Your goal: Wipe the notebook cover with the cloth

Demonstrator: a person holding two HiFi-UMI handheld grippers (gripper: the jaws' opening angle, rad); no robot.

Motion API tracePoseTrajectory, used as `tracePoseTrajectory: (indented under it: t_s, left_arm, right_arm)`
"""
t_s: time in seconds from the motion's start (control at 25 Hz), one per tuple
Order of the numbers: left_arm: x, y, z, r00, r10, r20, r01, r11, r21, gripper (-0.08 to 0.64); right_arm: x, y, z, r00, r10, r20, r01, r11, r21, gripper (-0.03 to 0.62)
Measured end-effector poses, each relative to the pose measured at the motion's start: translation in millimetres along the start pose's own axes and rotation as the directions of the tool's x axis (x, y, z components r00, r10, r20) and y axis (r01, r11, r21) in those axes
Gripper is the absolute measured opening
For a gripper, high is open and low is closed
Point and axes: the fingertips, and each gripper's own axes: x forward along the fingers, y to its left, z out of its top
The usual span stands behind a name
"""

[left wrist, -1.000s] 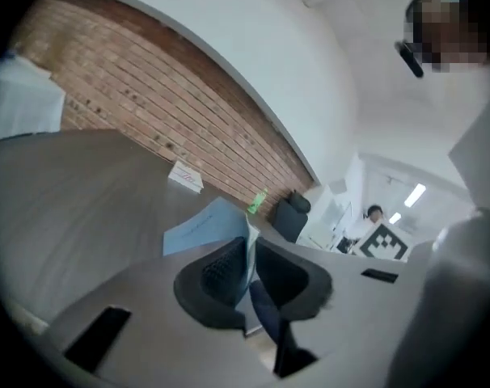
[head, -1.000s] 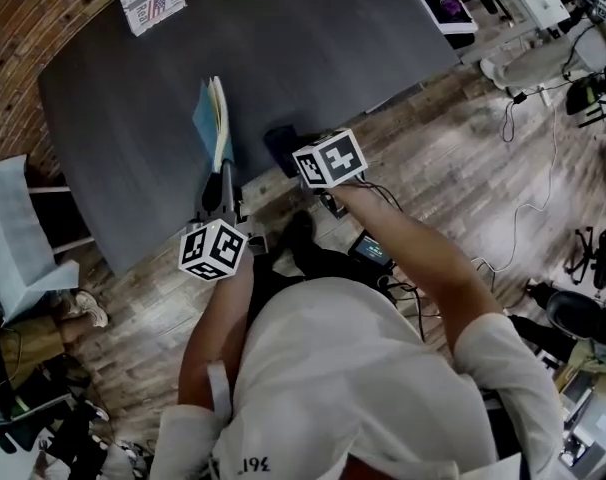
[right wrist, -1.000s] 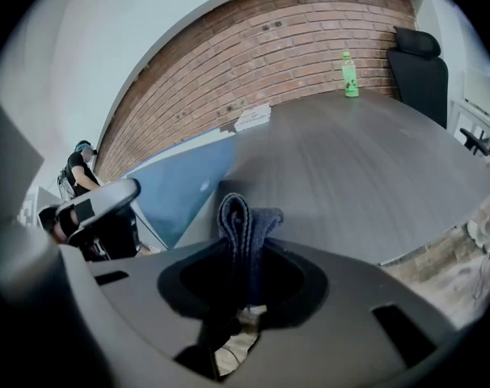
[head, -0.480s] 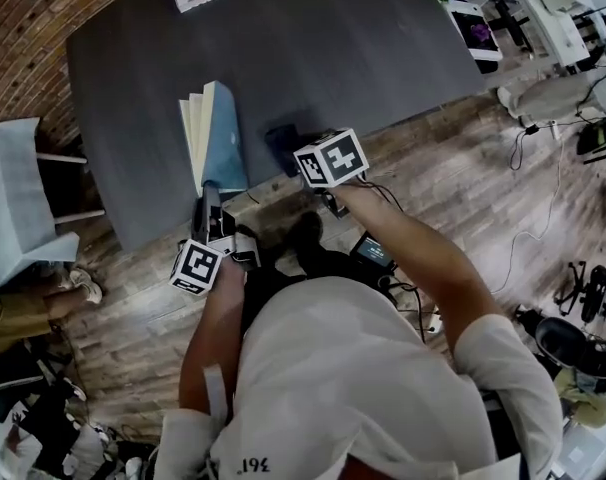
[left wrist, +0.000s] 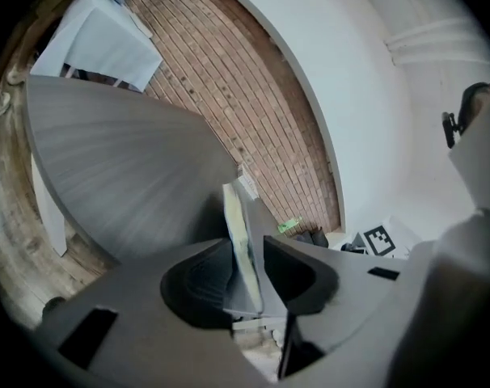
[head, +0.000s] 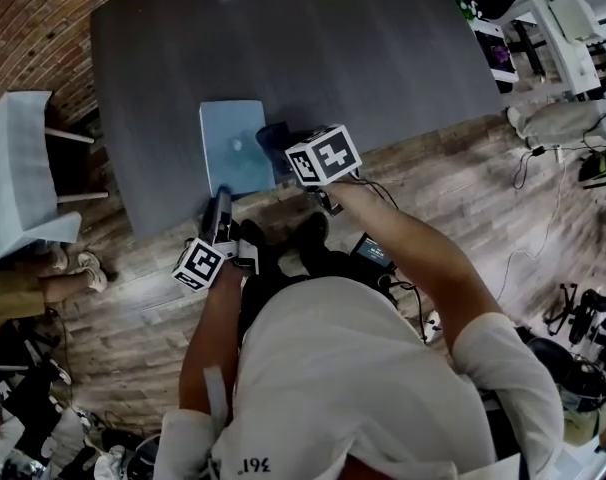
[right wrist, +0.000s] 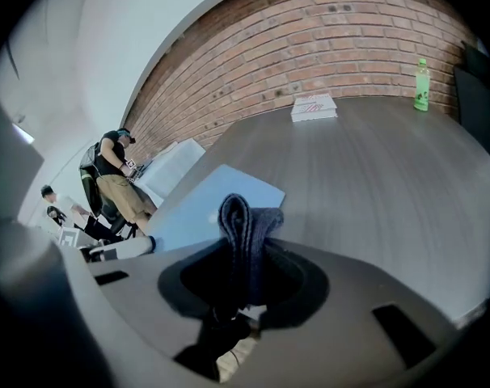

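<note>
Dark table (head: 383, 58); blue notebook (head: 235, 148) lies closed & flat nr its front edge. L gripper (left wrist: 247, 277) at notebook's near edge, jaws just been opening, edge betw them, grip released. R gripper (right wrist: 247, 280) clenched on dark cloth (right wrist: 247, 217), just beside notebook's right side.

The person is wearing a white short-sleeved shirt (head: 353, 388) with dark print near its hem. The left gripper (left wrist: 249, 269) and right gripper (right wrist: 243, 273) are showing matte grey jaws, each carrying a white cube (head: 200, 264) with black square markers.
</note>
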Motion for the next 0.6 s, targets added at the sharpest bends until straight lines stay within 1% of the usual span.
tracePoseTrajectory:
  t_s: [0.08,0.12,0.16,0.28,0.32,0.36,0.4,0.48,0.6]
  left_arm:
    - [-2,13,-6,0.998,0.018,-0.057,-0.017,1.0,0.025,0.117]
    - [-1,18,-9,0.996,0.016,-0.085,-0.014,1.0,0.025,0.117]
    - [-1,21,-12,0.994,0.004,-0.112,-0.003,1.0,0.01,0.117]
    - [2,19,-20,0.982,-0.08,-0.173,0.066,0.994,-0.089,0.117]
    - [3,19,-24,0.976,-0.092,-0.197,0.071,0.991,-0.113,0.117]
    - [3,22,-29,0.97,-0.089,-0.226,0.061,0.99,-0.13,0.106]
    - [3,26,-33,0.964,-0.075,-0.254,0.039,0.989,-0.145,0.068]
    - [3,36,-41,0.954,-0.038,-0.296,-0.015,0.985,-0.175,0.054]
    - [4,45,-47,0.948,-0.004,-0.319,-0.069,0.973,-0.218,0.048]
  right_arm:
    - [10,9,2,1.0,0.007,-0.014,-0.007,1.0,-0.013,0.107]
    - [14,12,3,1.0,0.009,-0.021,-0.01,1.0,-0.017,0.107]
    - [18,14,5,1.0,0.011,-0.026,-0.011,1.0,-0.02,0.106]
    - [28,18,13,0.999,0.013,-0.03,-0.014,1.0,-0.021,0.107]
    - [31,19,17,1.0,0.014,-0.027,-0.014,1.0,-0.02,0.107]
    - [34,20,21,1.0,0.015,-0.024,-0.015,1.0,-0.017,0.107]
    - [37,21,26,1.0,0.017,-0.019,-0.017,1.0,-0.013,0.107]
    - [44,25,37,1.0,0.025,-0.007,-0.025,1.0,0.003,0.106]
    - [58,34,55,0.999,0.046,0.013,-0.047,0.998,0.04,0.107]
